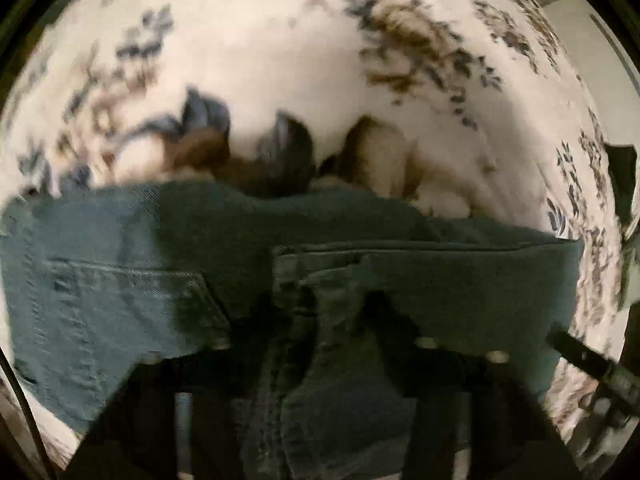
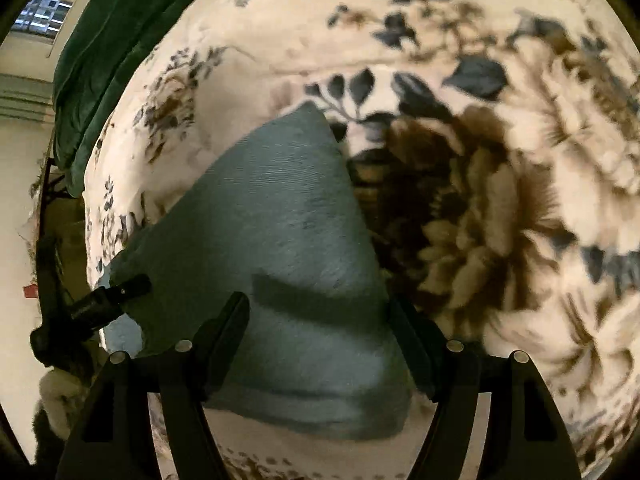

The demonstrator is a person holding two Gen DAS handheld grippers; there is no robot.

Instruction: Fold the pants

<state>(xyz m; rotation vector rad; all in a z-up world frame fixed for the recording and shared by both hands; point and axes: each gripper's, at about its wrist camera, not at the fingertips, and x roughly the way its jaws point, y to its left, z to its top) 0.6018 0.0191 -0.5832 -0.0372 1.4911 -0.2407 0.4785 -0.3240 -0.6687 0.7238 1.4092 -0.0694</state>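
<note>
Floral blanket [image 2: 500,80] covers the bed; the denim pants [image 1: 120,248] lie on it, folded into a thick pad.

Left tongs [image 1: 320,320] look pinched on a layered fold w/ seam.

Right tongs [image 2: 320,332] gape wide, straddling the pad's edge, nothing held.

Denim prob. heavyish, limp, not slippery; best gripped at seams or thick edges.

Left fingertips blurred, buried in cloth; legs out of view.

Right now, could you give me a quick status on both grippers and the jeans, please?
Left gripper shut on jeans near the waistband. Right gripper open, fingers astride the folded jeans. Jeans lie on floral blanket; nothing in the way.
</note>
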